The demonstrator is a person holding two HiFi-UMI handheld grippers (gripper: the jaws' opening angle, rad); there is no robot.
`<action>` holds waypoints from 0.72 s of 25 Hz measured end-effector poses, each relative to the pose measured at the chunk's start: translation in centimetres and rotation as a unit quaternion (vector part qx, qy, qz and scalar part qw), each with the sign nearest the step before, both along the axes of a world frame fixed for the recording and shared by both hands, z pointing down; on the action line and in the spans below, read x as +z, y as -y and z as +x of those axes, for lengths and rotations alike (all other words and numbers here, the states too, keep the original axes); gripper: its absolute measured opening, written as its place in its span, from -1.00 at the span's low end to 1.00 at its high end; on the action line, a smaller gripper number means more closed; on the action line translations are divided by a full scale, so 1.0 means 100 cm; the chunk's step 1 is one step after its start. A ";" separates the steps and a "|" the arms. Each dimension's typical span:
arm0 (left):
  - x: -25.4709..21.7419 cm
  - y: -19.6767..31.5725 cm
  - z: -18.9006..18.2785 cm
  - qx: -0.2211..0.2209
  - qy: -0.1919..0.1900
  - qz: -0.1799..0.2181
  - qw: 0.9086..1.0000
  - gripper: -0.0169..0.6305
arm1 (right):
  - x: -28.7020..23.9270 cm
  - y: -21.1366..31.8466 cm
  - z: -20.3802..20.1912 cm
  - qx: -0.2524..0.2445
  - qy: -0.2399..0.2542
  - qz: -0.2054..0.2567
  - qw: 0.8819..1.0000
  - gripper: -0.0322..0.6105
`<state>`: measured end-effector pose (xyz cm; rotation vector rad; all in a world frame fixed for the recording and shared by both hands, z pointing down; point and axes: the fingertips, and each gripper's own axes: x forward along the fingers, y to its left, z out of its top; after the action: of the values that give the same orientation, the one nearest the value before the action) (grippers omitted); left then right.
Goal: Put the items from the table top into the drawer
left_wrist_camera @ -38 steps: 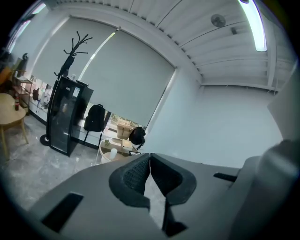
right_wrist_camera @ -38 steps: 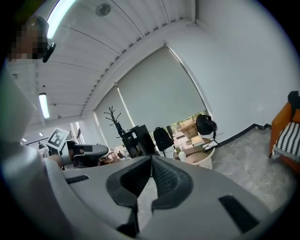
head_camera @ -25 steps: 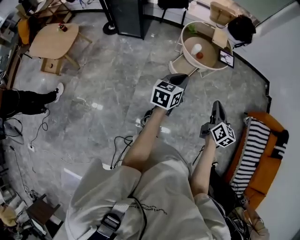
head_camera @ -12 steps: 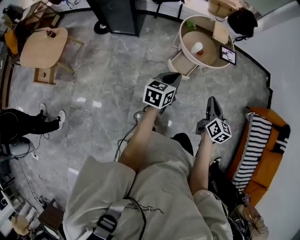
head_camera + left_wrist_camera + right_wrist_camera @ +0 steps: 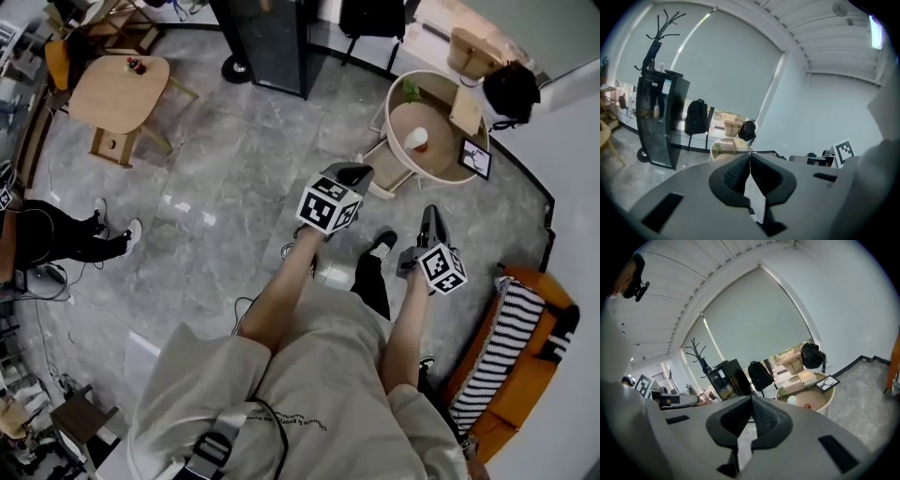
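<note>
A round light-wood table [image 5: 398, 155] stands ahead at the upper right in the head view. On it are a white cup [image 5: 417, 139], a small plant [image 5: 411, 89], a book [image 5: 466, 111] and a picture frame [image 5: 474, 157]. Its drawer [image 5: 386, 178] hangs open on the near left side. My left gripper [image 5: 354, 173] is shut and empty, a short way before the drawer. My right gripper [image 5: 430, 214] is shut and empty too, nearer to me. The right gripper view shows the table [image 5: 828, 398], the cup [image 5: 791, 400] and a small red item [image 5: 806, 405] beyond my right gripper [image 5: 751, 401].
A tall black cabinet [image 5: 272, 42] stands at the back, a low wooden table [image 5: 117, 94] at the far left. Another person's legs [image 5: 66, 234] are at the left edge. An orange sofa with a striped cushion [image 5: 511, 356] is at the right. Cables [image 5: 248, 305] lie on the floor.
The person has stepped forward and both grippers have come closer to the round table. Both stay shut. A foot now shows between the two arms.
</note>
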<state>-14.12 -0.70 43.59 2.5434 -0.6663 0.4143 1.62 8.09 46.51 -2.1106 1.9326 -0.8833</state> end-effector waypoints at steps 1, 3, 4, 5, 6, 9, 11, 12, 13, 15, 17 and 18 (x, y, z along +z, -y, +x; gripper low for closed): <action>-0.003 0.008 0.002 -0.008 0.004 0.006 1.000 -0.88 | 0.001 0.012 0.005 -0.005 0.005 0.001 1.000 -0.79; -0.010 0.026 0.007 -0.024 0.012 0.019 0.999 -0.88 | -0.001 0.039 0.015 -0.021 0.015 0.007 1.000 -0.79; -0.015 0.036 0.011 -0.033 0.015 0.026 0.999 -0.88 | -0.003 0.053 0.022 -0.029 0.021 0.012 0.999 -0.79; -0.020 0.047 0.016 -0.044 0.017 0.031 0.998 -0.88 | -0.006 0.069 0.031 -0.037 0.029 0.017 0.999 -0.79; -0.025 0.058 0.023 -0.055 0.017 0.034 0.998 -0.88 | -0.011 0.084 0.041 -0.043 0.037 0.022 0.998 -0.79; -0.042 0.085 0.055 -0.085 0.001 0.036 0.996 -0.88 | -0.026 0.123 0.080 -0.056 0.052 0.036 0.996 -0.79; -0.047 0.097 0.082 -0.100 -0.006 0.033 0.994 -0.88 | -0.034 0.143 0.110 -0.062 0.055 0.039 0.996 -0.79; -0.047 0.101 0.096 -0.106 -0.007 0.032 0.994 -0.88 | -0.037 0.152 0.124 -0.066 0.057 0.039 0.995 -0.79; -0.046 0.106 0.110 -0.113 -0.006 0.030 0.993 -0.88 | -0.038 0.161 0.138 -0.070 0.058 0.038 0.995 -0.79; -0.043 0.116 0.137 -0.125 -0.007 0.029 0.992 -0.88 | -0.036 0.176 0.165 -0.077 0.057 0.033 0.995 -0.79; -0.042 0.127 0.159 -0.140 -0.010 0.031 0.990 -0.88 | -0.030 0.189 0.191 -0.085 0.054 0.026 0.995 -0.79; -0.040 0.132 0.167 -0.149 -0.010 0.031 0.988 -0.88 | -0.026 0.196 0.201 -0.090 0.052 0.022 0.994 -0.79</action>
<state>2.55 -13.93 39.55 2.4471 -1.0469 0.2672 21.74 -11.51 43.93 -1.8504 2.0926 -0.9520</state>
